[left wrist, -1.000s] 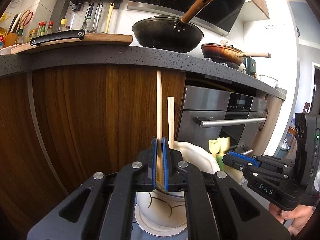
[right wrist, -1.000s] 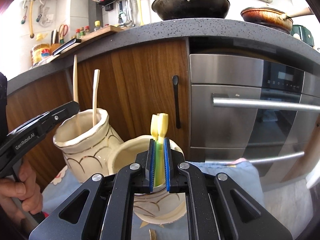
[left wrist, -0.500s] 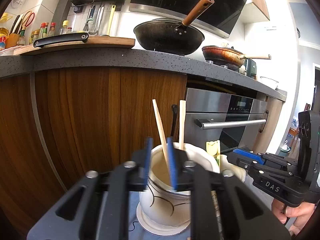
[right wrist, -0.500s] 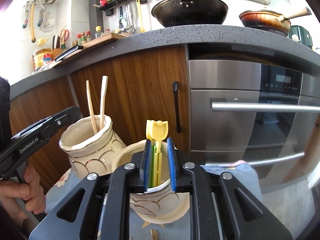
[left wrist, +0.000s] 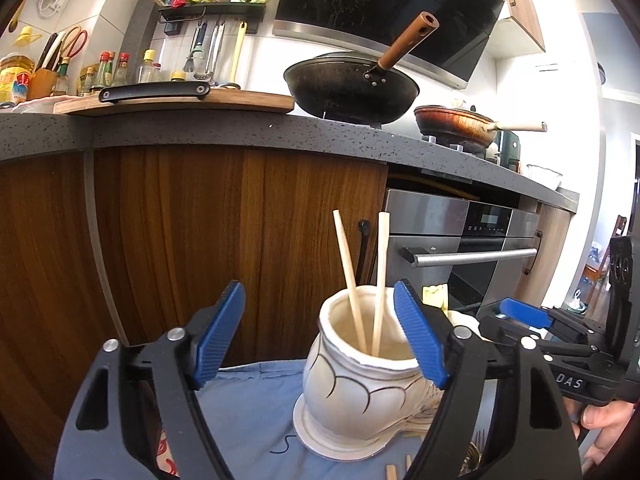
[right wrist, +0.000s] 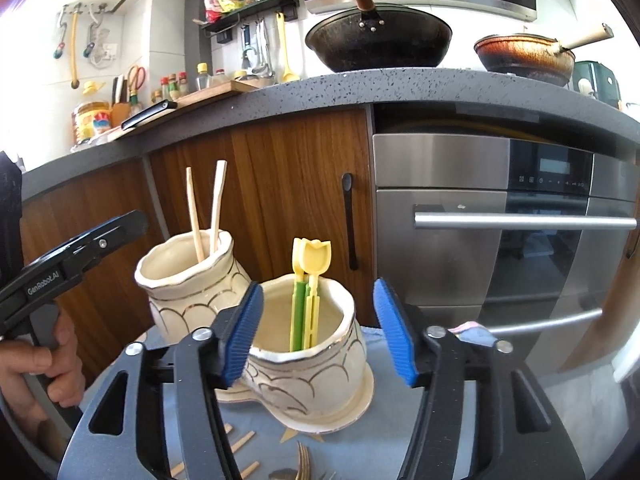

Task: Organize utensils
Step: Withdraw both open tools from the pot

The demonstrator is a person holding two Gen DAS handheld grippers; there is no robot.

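Two jars: the left jar (right wrist: 188, 276) and the right jar (right wrist: 308, 344) stand touching on the blue-clothed tabletop (left wrist: 248, 404).
Chopsticks (left wrist: 366, 280): upright inside the left jar, leaning apart.
Yellow-green utensils (right wrist: 308, 292): standing in the right jar, against its far wall.
Left hand-held gripper (left wrist: 320, 336): jaws have just been opening, wide, nothing pinched; chopsticks free between them.
Right hand-held gripper (right wrist: 318, 328): jaws have just been opening, the jar's rim between them, pads clear.
Doing it well: back straight off, clear of jar rims.
Loose pieces (right wrist: 240, 446): on the cloth nearer than the right jar; a fork (right wrist: 304, 464) too, likely next.
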